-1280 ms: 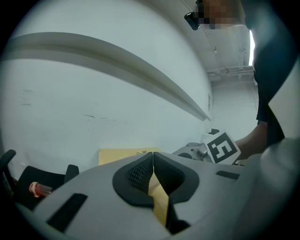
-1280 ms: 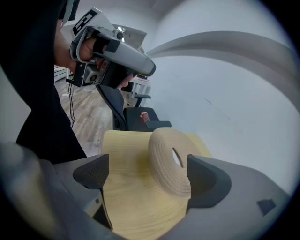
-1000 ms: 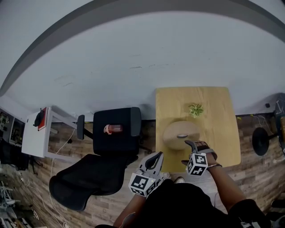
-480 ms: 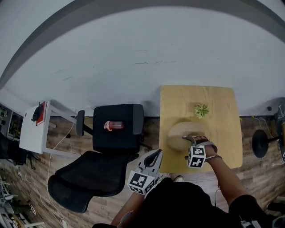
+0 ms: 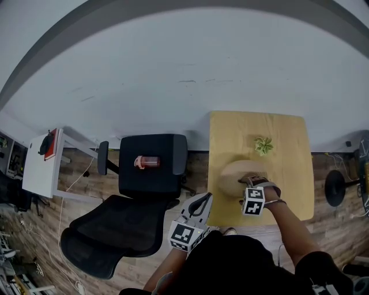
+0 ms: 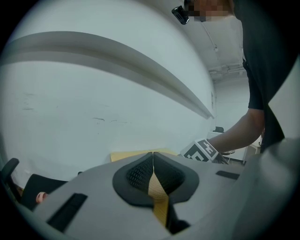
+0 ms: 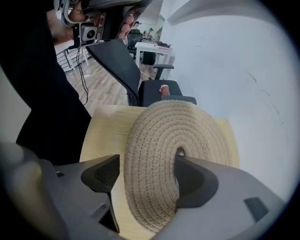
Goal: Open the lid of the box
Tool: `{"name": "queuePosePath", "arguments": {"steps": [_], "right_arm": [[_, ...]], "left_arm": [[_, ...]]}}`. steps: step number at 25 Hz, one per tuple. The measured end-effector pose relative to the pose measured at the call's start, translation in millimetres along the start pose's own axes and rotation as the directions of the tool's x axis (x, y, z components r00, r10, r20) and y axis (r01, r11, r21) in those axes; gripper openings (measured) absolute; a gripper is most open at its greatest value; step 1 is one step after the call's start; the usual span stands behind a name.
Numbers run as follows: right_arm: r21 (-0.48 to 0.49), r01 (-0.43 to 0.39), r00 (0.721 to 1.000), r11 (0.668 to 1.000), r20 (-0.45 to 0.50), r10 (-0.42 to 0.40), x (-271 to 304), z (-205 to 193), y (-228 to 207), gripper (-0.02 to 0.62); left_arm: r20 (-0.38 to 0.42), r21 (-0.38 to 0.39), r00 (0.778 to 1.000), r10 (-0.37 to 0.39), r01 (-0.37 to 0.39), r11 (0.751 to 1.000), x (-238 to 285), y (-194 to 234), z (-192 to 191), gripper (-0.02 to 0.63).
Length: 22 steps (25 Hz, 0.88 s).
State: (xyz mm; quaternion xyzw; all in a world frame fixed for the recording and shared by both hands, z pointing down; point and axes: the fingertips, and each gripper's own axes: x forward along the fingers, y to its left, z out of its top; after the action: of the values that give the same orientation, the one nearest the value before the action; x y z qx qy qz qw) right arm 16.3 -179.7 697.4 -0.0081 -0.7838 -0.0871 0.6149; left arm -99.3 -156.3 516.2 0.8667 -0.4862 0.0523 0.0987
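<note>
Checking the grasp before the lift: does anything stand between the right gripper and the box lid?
Nothing visible does. The right gripper straddles the woven lid, jaws closing, one jaw at its centre hole. The small plant sits apart, farther back on the table.

The lid (image 7: 159,154) is rough coiled rope, the table (image 5: 282,129) smooth pale wood.

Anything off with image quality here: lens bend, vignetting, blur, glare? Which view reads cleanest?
Head view: strong fisheye, the grey wall band arches; the light is even, with no glare. Left gripper view: dark round vignette, a mosaic patch at the top, near foreground soft. Right gripper view: same vignette, but cleanest; the woven lid shows crisp stitching, the black chair behind it is softer.
</note>
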Motion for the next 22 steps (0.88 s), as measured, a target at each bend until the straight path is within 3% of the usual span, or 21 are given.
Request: {"name": "queuePosePath", "arguments": {"steps": [3,15,22], "right_arm": [[0.025,-0.004,1.000,1.000,0.003,0.004,-1,0,-5,0.339],[0.048,-0.001,1.000,0.999,-0.018,0.001,-4,-1,-2,0.325],[0.050,0.061,0.998,0.997,0.002,-0.061,-36,3,-6,0.324]], "left_arm": [[0.003,-0.008,1.000,-0.002,0.002,1.000,2,5,0,0.020],[0.023,0.021,0.998,-0.051,0.050,0.999,2,13,0,0.020],[-0.013,0.011,0.999,-0.044,0.044,0.999,3,11,-13,0.020]]}}
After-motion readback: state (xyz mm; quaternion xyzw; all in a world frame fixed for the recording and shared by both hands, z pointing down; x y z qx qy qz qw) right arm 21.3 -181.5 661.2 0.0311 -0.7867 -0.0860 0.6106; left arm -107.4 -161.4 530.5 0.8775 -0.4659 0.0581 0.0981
